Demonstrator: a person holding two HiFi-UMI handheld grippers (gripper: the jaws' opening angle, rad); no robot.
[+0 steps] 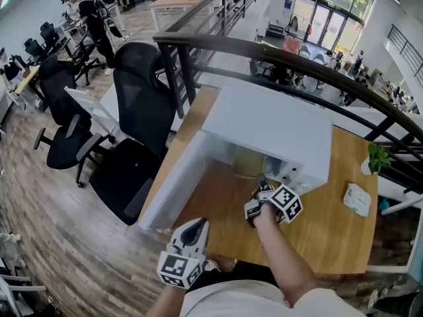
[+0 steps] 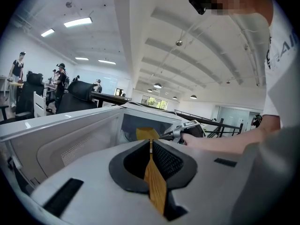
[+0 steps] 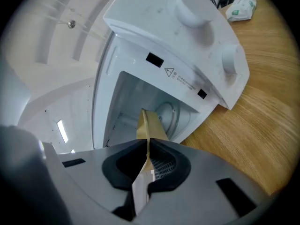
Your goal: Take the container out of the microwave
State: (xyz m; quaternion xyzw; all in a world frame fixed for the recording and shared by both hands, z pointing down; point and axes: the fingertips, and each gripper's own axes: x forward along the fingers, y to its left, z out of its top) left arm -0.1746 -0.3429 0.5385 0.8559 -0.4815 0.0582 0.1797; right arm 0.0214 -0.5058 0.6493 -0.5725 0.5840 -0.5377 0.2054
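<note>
The white microwave (image 1: 277,121) stands on the wooden table (image 1: 330,236) with its door (image 1: 175,180) swung open to the left. A tan paper container (image 1: 248,164) sits at the mouth of the cavity. My right gripper (image 1: 262,182) reaches in from the front and is shut on the container's rim. In the right gripper view the pads (image 3: 161,165) pinch the thin tan wall (image 3: 151,125), with the turntable (image 3: 166,115) behind it. My left gripper (image 1: 198,225) hangs back near the table's front edge, left of the right arm. Its jaws (image 2: 150,143) are shut on nothing and point at the container (image 2: 146,133).
A white and green packet (image 1: 357,199) lies on the table right of the microwave. A small potted plant (image 1: 377,157) stands at the far right edge. A dark railing (image 1: 297,61) runs behind the table. Black office chairs (image 1: 139,111) stand to its left.
</note>
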